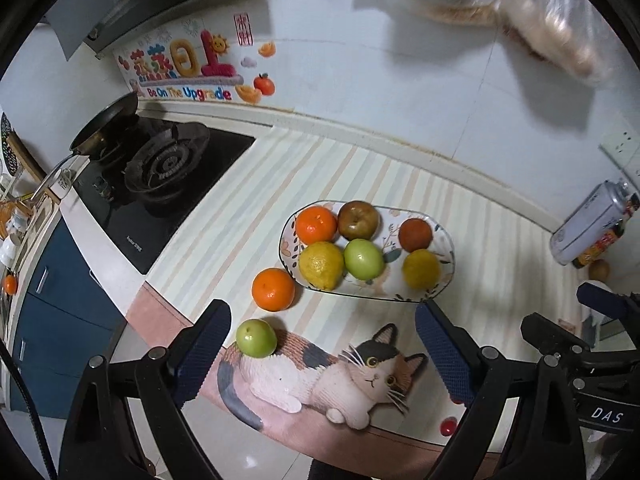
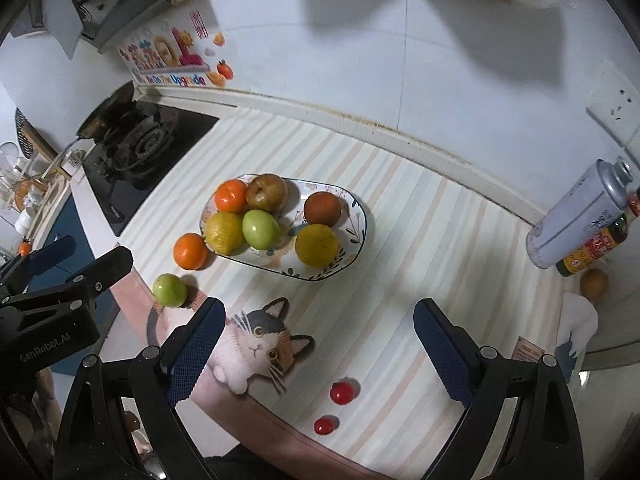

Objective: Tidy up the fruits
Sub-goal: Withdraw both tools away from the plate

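Observation:
A patterned oval plate (image 1: 444, 276) (image 2: 356, 240) sits mid-counter with several fruits on it: an orange (image 1: 316, 225), a brown apple (image 1: 358, 220), a lemon (image 1: 321, 265) and a green apple (image 1: 364, 259). Off the plate, to its left, lie a second orange (image 1: 273, 289) (image 2: 191, 251) and a small green apple (image 1: 256, 338) (image 2: 170, 290). Two small red fruits (image 2: 342, 393) (image 2: 323, 425) rest near the front edge. My left gripper (image 1: 323, 344) hangs open above the cat picture, holding nothing. My right gripper (image 2: 320, 340) is open too, with nothing between its fingers.
A gas stove (image 1: 168, 168) with a pan (image 1: 106, 122) stands at the left. A metal can (image 2: 576, 216) and a sauce bottle (image 2: 592, 250) stand at the right beside a brown fruit (image 2: 594, 283). The striped cat-print mat (image 2: 400, 280) covers the counter. A plastic bag (image 1: 560, 40) hangs overhead.

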`<state>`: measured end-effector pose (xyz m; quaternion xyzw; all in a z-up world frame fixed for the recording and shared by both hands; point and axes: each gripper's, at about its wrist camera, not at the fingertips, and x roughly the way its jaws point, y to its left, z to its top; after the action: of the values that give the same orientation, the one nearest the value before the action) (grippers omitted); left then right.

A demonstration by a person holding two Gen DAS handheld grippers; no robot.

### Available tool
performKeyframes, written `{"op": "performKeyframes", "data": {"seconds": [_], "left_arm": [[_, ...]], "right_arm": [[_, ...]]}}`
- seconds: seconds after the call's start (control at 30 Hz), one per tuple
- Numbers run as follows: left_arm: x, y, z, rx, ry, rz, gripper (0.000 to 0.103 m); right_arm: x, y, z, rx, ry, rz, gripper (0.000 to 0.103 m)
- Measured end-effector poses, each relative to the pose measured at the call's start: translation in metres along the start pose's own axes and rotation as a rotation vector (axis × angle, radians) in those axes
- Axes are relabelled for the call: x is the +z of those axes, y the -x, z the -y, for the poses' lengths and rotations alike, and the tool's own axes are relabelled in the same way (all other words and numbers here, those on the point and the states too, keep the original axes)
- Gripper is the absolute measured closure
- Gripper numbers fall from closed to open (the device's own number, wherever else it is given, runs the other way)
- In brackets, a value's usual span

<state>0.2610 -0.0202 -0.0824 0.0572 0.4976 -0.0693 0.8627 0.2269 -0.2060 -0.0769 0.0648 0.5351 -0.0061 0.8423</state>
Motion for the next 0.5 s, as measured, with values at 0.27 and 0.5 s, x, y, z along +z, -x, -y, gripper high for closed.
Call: {"op": "performKeyframes", "data": {"seconds": [0.27, 0.5], "left_arm": [[-0.004, 0.044, 0.005, -0.034, 0.006, 0.060, 0.009], [-0.007, 0.064, 0.009, -0.055, 0.001, 0.087, 0.009]], "right_arm": [[-0.012, 0.049, 0.002, 0.015, -0.002, 0.053, 0.006], [-0.017, 0.073, 0.003, 0.019, -0.009, 0.083, 0.006]]}}
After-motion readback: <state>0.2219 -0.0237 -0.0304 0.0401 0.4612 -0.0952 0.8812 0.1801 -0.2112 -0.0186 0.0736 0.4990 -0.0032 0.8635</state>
